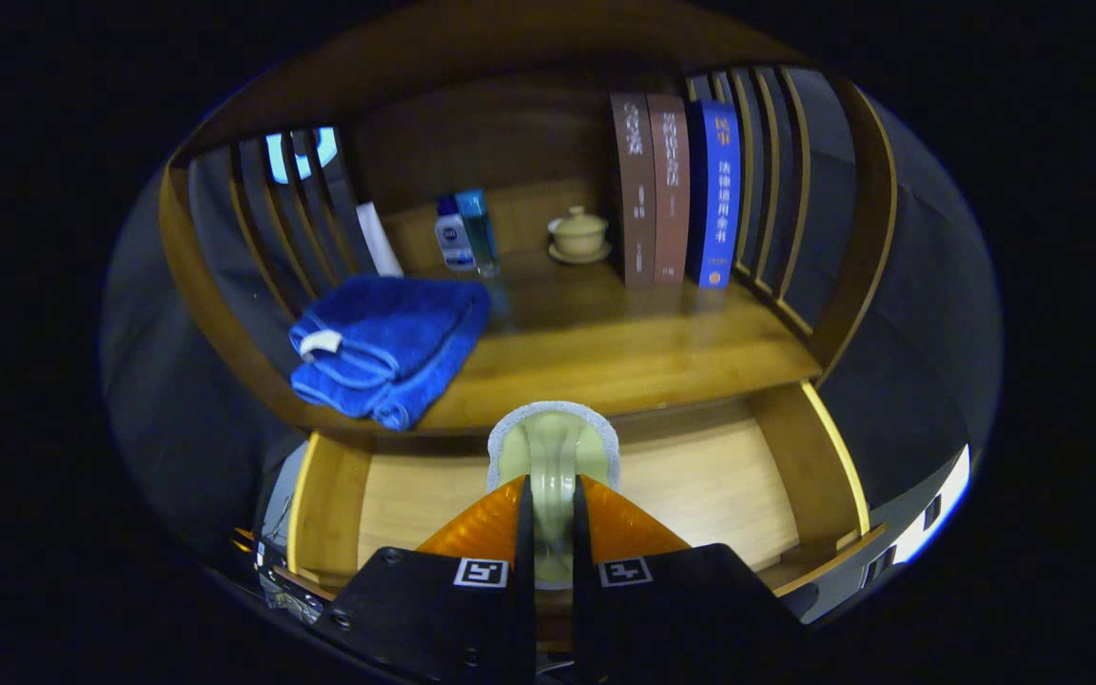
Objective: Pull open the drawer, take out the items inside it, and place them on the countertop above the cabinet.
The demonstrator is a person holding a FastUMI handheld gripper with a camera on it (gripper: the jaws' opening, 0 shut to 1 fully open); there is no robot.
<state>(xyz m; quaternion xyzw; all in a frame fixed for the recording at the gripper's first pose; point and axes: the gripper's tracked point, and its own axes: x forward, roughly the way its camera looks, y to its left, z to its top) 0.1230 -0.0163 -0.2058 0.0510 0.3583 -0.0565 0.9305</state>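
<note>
Hand-held gripper [553, 509] pinches a pale green round dish [553, 452] btwn both fingers, held above the open drawer [700, 476], just below the desk [605, 352] edge (folded blue towel [386, 347], bottles, lidded cup [578, 233] & books [676, 190] sit on the desk beyond).

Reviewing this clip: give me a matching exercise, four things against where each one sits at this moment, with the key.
Things:
1. blue towel
2. lidded cup
3. books
4. pale green disc-shaped item

Places:
A. upright against the slatted side of the countertop
B. folded at the countertop's front edge, on the side opposite the books
C. between the fingers of the hand-held gripper, over the open drawer
D. on a saucer near the back, beside the books

Pairs: 1-B, 2-D, 3-A, 4-C
</note>
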